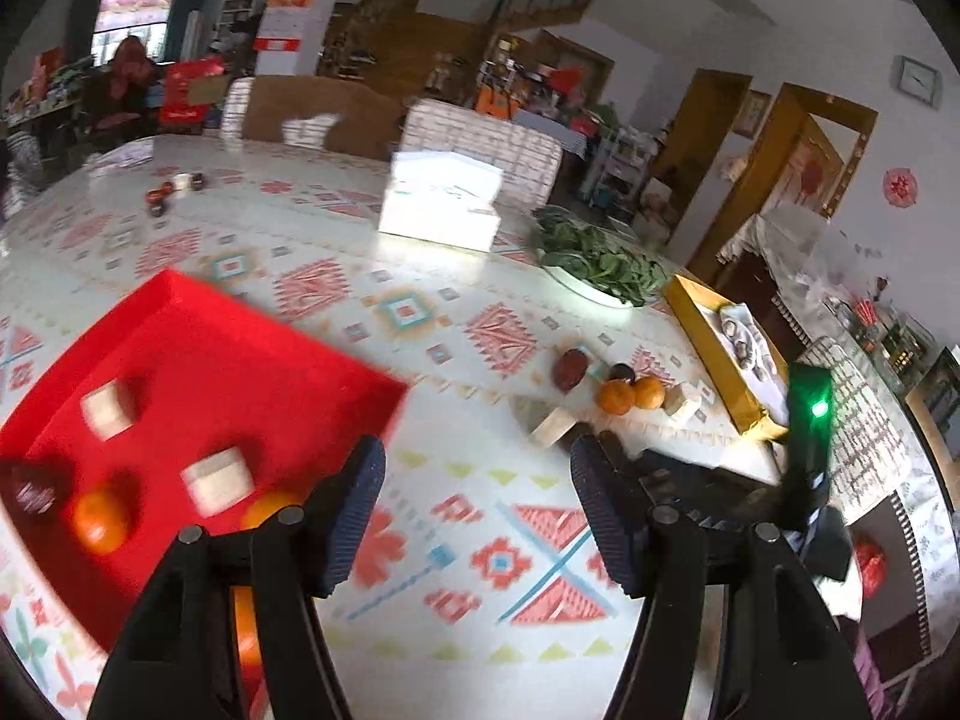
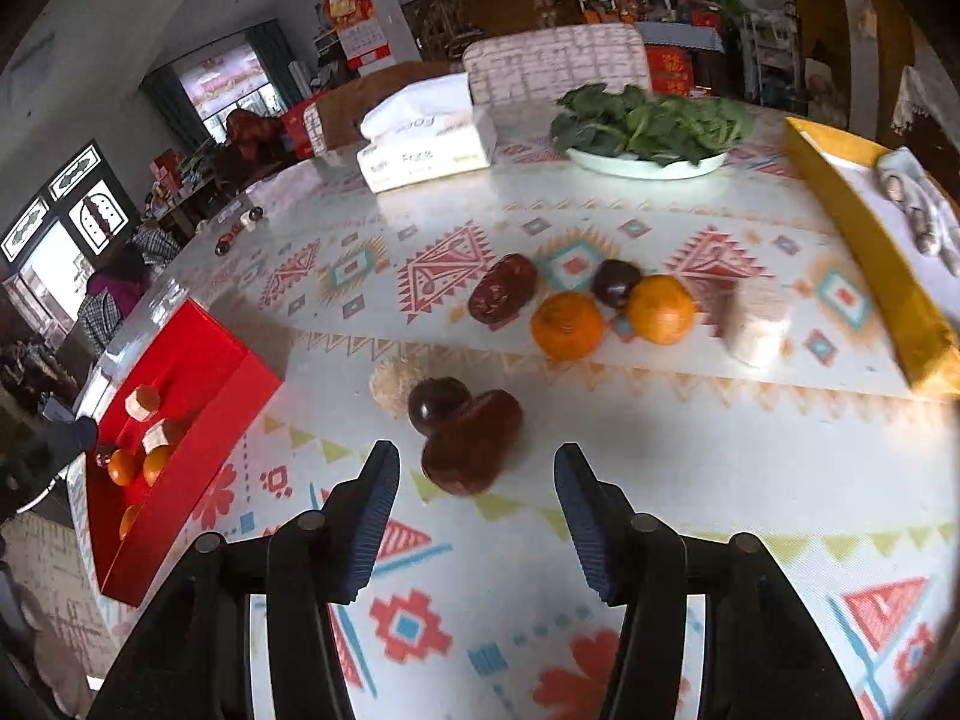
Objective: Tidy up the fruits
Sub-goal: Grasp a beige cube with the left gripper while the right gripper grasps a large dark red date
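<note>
A red tray point(image 1: 252, 354) lies at the left of the patterned table and holds oranges point(image 1: 101, 521), pale blocks point(image 1: 217, 480) and a dark fruit point(image 1: 33, 489). My left gripper point(image 1: 477, 483) is open and empty just right of the tray. My right gripper point(image 2: 477, 483) is open and empty, just short of a large dark red date point(image 2: 474, 441) with a dark plum point(image 2: 437, 403) touching it. Further back lie two oranges point(image 2: 567, 324), another plum point(image 2: 617, 282), another date point(image 2: 503, 295) and a pale block point(image 2: 757, 324). The red tray point(image 2: 198, 420) sits far left in the right wrist view.
A plate of green leaves point(image 2: 651, 126), a white tissue pack point(image 2: 423, 135) and a yellow box point(image 2: 870, 246) stand at the back and right of the table. A pale round cake point(image 2: 391, 383) lies behind the near plum. Chairs stand beyond the far edge.
</note>
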Available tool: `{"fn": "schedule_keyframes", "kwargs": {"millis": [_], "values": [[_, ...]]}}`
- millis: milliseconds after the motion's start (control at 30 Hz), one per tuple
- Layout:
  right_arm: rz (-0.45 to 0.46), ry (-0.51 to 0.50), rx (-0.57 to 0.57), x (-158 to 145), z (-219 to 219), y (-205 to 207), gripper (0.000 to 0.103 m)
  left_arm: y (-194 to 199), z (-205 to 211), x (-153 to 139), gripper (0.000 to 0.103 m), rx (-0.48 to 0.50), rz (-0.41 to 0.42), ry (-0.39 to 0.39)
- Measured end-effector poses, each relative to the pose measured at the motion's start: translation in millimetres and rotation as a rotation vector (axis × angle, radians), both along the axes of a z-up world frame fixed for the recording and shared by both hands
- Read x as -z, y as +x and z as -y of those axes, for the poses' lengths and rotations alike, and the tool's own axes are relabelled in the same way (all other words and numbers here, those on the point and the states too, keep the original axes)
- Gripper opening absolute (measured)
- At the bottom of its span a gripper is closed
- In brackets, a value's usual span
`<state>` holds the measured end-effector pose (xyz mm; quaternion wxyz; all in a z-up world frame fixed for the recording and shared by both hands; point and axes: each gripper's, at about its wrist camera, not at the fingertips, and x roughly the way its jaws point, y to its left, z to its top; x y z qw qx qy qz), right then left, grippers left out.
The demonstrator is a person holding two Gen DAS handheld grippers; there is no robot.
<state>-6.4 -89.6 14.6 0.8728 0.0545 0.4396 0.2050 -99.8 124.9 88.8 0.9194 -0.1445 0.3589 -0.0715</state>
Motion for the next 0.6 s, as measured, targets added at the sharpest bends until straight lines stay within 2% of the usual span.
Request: {"fn": "schedule_keyframes", "kwargs": {"millis": [67, 100, 200, 267, 367, 533, 600], "values": [[-0.009, -0.010, -0.002, 6, -6, 5, 0.052, 14, 10, 5, 0.064, 0.022, -0.018, -0.010], [-0.017, -0.014, -0.004, 9, -8, 7, 0.041, 22, 14, 9, 0.064, 0.038, -0.024, -0.020], [-0.016, -0.007, 0.003, 13, -6, 8, 0.035, 47, 31, 24, 0.064, 0.081, -0.060, -0.034], [-0.003, -0.015, 0.019, 12, 0, 7, 0.035, 63, 40, 37, 0.063, 0.110, -0.092, -0.049], [0.007, 0.001, 0.059, 9, 17, 6, 0.035, 82, 50, 55, 0.050, 0.136, -0.131, -0.059], [-0.009, 0.073, 0.101, 7, 43, 8, 0.035, 98, 72, 71, 0.049, 0.175, -0.124, 0.050], [-0.014, 0.090, 0.102, 6, 46, 9, 0.035, 104, 73, 76, 0.043, 0.180, -0.129, 0.051]]}}
